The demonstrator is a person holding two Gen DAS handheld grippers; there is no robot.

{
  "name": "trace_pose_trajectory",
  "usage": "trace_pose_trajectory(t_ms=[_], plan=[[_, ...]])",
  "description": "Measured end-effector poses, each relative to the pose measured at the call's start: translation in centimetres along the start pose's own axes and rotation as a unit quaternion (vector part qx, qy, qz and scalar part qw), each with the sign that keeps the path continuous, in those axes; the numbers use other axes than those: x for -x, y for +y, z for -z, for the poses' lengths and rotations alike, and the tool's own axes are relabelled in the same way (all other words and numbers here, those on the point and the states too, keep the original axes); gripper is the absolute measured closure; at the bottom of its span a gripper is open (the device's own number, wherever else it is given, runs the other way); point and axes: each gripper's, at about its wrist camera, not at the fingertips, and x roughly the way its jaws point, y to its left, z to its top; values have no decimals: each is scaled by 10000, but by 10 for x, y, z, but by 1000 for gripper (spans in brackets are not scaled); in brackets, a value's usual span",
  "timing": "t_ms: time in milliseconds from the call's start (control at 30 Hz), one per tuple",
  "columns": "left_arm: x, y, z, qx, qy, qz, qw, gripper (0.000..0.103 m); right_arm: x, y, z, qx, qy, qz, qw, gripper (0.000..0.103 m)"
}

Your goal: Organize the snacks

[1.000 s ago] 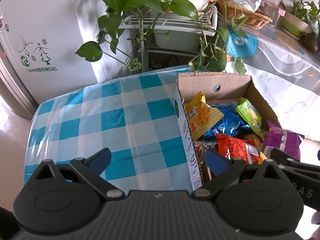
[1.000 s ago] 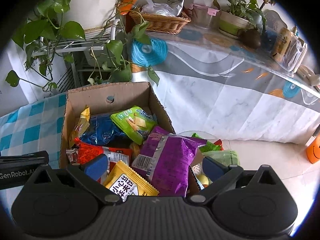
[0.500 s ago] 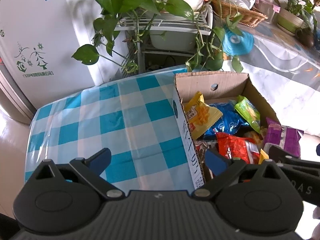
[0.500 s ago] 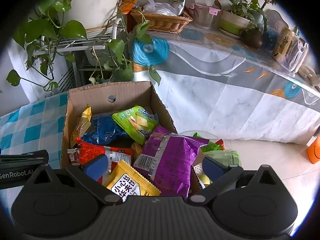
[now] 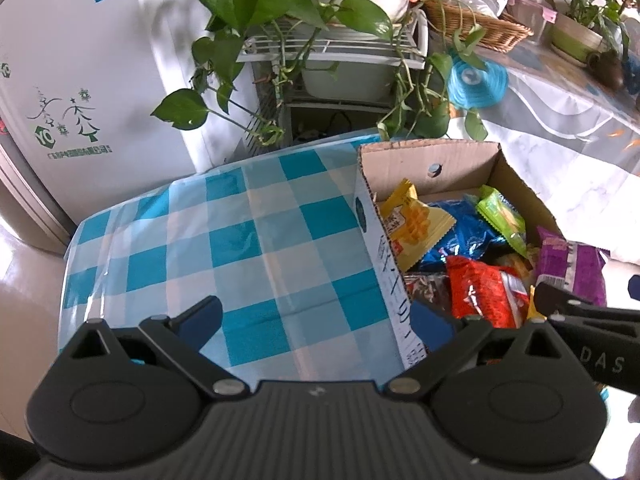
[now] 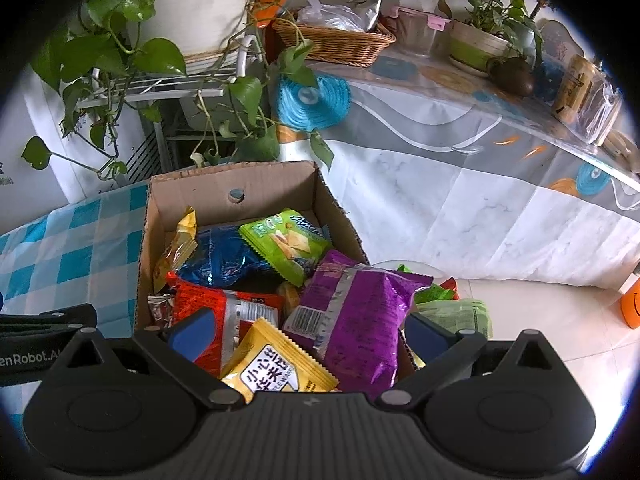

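Observation:
A cardboard box (image 5: 404,158) (image 6: 192,192) full of snack packets stands on the right part of a blue-checked tablecloth (image 5: 224,248). Inside lie a purple bag (image 6: 356,312), a green packet (image 6: 286,242), a blue bag (image 6: 224,258), a red packet (image 6: 200,300) and a yellow packet (image 6: 272,372). My right gripper (image 6: 308,332) hovers open over the box's near end, with the purple and yellow packets between its fingers but not clamped. My left gripper (image 5: 316,320) is open above the cloth, straddling the box's left wall.
A potted trailing plant on a white rack (image 5: 332,44) stands behind the box. A higher table with a marble-look cover (image 6: 460,168) carries a wicker basket (image 6: 336,40) and pots. More packets lie on a plate (image 6: 448,304) right of the box.
Both grippers have pulled back and up slightly, so the box and table sit a little lower and farther. Nothing was grasped or moved.

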Motion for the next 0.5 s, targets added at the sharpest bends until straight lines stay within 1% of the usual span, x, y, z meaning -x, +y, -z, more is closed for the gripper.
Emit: trace_pose_trajectory(t_ms=[167, 267, 500], plan=[[5, 9, 1, 4, -57, 22, 10000, 4, 1, 5, 0, 12, 2, -137, 9999, 0], [9, 10, 1, -50, -124, 55, 9999, 3, 0, 7, 0, 27, -8, -127, 9999, 0], [19, 21, 5, -57, -269, 121, 9995, 3, 8, 10, 7, -186, -128, -222, 9995, 0]])
